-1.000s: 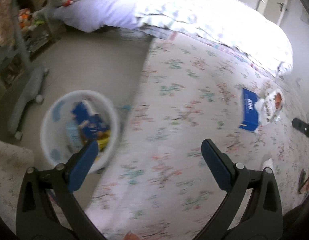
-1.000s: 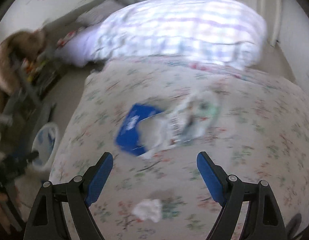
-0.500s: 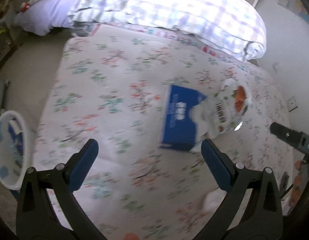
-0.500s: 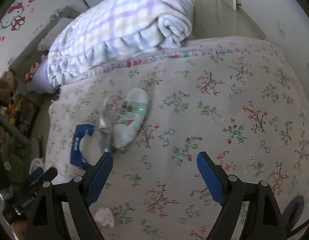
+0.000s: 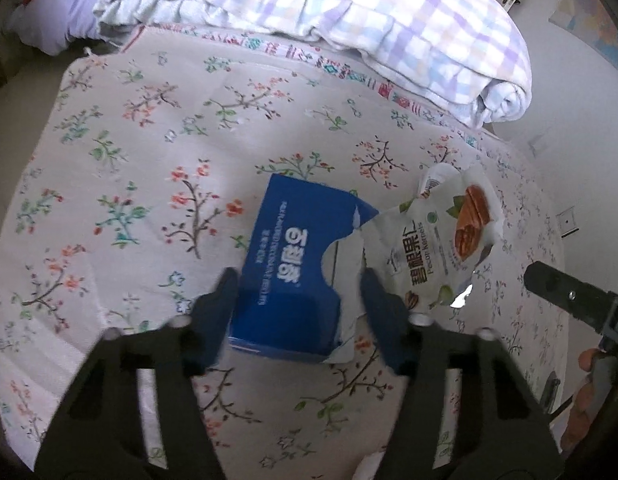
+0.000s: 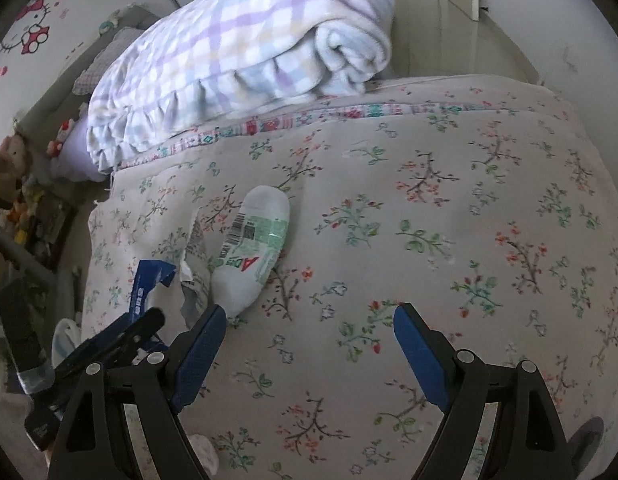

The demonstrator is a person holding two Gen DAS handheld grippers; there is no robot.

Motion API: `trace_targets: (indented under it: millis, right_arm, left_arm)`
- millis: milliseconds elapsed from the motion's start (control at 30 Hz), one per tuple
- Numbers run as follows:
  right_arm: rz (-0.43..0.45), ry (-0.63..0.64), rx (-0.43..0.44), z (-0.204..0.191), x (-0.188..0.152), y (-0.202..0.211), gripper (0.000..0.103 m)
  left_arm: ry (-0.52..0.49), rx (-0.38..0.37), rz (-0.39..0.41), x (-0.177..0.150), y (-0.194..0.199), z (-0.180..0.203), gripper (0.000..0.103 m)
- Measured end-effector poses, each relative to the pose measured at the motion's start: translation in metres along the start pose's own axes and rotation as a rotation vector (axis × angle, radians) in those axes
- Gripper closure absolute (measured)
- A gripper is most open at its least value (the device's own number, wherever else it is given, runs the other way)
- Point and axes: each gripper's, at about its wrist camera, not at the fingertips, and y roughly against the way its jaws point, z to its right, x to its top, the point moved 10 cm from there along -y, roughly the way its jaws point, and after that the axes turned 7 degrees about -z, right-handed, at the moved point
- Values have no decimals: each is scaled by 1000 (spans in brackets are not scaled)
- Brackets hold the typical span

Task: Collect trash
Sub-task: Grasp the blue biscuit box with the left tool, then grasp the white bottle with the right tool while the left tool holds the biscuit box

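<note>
Now the left gripper [image 5: 297, 292] is right over the blue box [image 5: 293, 276] on the flowery bed cover [image 5: 149, 184]. Its jaws are closing, and the near end of the box sits between them. I cannot tell if the blurry pads press on the box. A torn white snack bag [image 5: 441, 240] lies just beside the box, on its right. The right gripper [image 6: 309, 336] has its jaws wide apart and holds nothing. It hangs over the bed cover near a white pouch [image 6: 253, 252] with green on it. A rolled checked blanket [image 6: 237, 60] lies at the far end of the bed
</note>
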Motion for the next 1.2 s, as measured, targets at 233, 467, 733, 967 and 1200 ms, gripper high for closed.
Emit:
trace_targets:
  millis: [233, 467, 733, 967, 1200]
  right_arm:
    - [-20, 65, 50, -24, -2, -12, 16]
    - [-27, 117, 142, -51, -4, -21, 24]
    - [23, 201, 157, -67, 2, -22, 39]
    - [19, 239, 158, -76, 0, -39, 54]
    - [45, 282, 151, -88, 0, -44, 74]
  left_arm:
    - [-19, 8, 7, -2, 9, -6, 53]
    - [21, 12, 5, -13, 28, -39, 53]
    - [64, 17, 3, -21, 45, -70, 53]
    - [76, 12, 20, -20, 56, -78, 53]
    - [74, 21, 16, -22, 57, -82, 53]
